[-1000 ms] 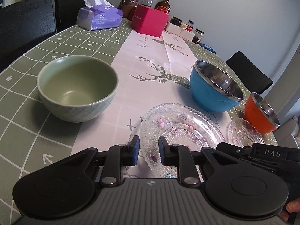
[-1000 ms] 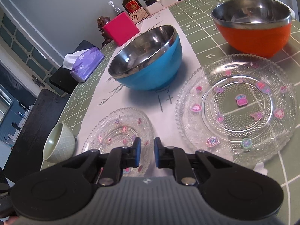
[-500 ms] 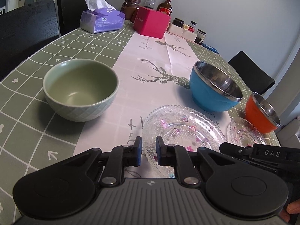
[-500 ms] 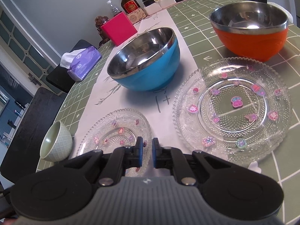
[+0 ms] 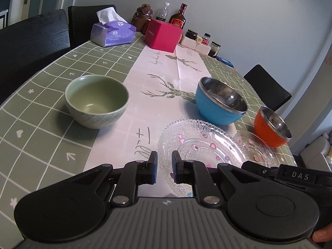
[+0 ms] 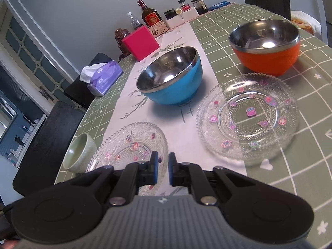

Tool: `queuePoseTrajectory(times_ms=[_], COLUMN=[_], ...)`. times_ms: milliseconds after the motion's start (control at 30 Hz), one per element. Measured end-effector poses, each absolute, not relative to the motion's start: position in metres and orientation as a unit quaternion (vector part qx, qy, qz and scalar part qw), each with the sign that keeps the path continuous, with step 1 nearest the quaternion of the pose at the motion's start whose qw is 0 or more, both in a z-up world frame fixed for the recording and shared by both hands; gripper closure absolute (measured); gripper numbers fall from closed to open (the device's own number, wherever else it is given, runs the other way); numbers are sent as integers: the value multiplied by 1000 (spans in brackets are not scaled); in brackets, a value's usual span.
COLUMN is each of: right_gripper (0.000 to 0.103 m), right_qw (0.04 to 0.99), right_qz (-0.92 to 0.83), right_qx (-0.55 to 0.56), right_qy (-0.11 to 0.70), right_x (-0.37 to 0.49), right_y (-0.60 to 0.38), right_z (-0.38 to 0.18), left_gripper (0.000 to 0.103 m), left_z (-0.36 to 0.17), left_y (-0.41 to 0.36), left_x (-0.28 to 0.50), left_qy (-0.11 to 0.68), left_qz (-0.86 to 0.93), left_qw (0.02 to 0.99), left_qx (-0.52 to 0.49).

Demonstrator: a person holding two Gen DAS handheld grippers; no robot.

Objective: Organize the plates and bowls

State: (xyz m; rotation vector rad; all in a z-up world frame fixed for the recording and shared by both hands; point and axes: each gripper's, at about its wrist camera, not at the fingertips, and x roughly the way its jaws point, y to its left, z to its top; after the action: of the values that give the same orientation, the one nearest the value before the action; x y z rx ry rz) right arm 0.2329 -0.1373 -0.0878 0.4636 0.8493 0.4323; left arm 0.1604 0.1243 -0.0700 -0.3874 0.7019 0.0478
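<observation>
Nearest the left gripper (image 5: pixel 164 167): fingers slightly parted, holding nothing, poised above the near rim of a glass plate (image 5: pixel 199 147). Right gripper (image 6: pixel 162 168): narrow gap, empty, over that plate's edge. Second glass plate (image 6: pixel 248 116) lies flat beside. Beyond, rims upward: green bowl (image 5: pixel 97 100), blue bowl (image 6: pixel 171 75), orange bowl (image 6: pixel 266 46).

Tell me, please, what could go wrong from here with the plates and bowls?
1. The glass plates are thin with beaded rims; narrow fingertips may slip or chip them.
2. The blue bowl stands close to both plates, so a lifted plate could knock it.
3. The left gripper and right gripper are near each other and might collide.
</observation>
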Motion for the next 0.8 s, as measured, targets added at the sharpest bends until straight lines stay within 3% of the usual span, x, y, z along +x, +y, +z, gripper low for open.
queuePoseTrajectory(times_ms=[800], right_gripper=[96], right_qw=[848], right_qz=[203], right_qx=[253], right_qy=[420], right_x=[118], right_y=[-160], right_z=[-104], left_gripper=[89], left_z=[-86], left_y=[122], left_x=[69], left_qy=[349], left_qz=[20], left_qw=[910], left_qx=[-223])
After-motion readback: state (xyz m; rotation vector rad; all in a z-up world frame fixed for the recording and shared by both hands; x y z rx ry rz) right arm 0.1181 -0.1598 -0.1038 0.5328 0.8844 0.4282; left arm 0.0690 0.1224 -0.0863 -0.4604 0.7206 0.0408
